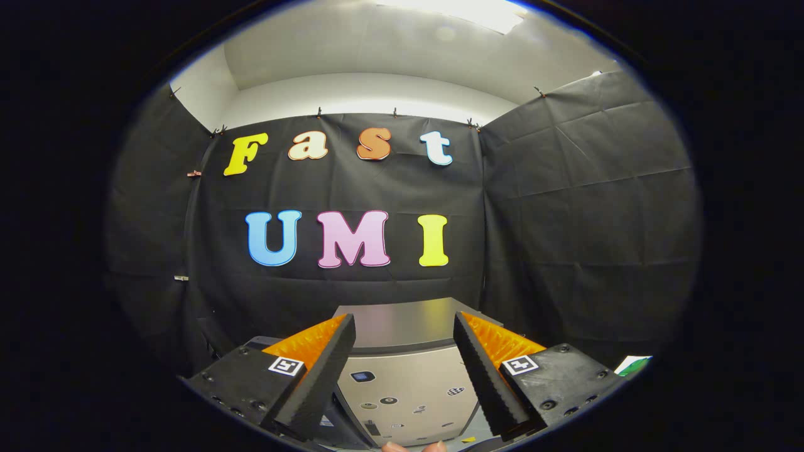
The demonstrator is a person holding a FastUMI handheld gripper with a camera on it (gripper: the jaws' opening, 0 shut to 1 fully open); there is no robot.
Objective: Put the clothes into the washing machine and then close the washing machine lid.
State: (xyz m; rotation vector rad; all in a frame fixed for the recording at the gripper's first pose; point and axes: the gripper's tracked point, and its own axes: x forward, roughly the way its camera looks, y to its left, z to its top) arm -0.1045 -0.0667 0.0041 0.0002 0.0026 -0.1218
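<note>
My gripper [405, 319] is open, its two black fingers [326, 370] with orange backs spread wide and nothing between them. Just ahead and below them stands the washing machine [408, 389], a silver-grey box. Its darker grey top panel [402, 323] lies between the fingertips, and its lighter control face with small buttons and stickers sits nearer to me. Fingertips of a person's hand [411, 447] peek in just below the control face.
Black cloth walls [584, 220] close in the booth behind and on both sides of the machine. A small white and green item [631, 364] lies to the right beyond the right finger. A bright ceiling light [465, 9] is overhead.
</note>
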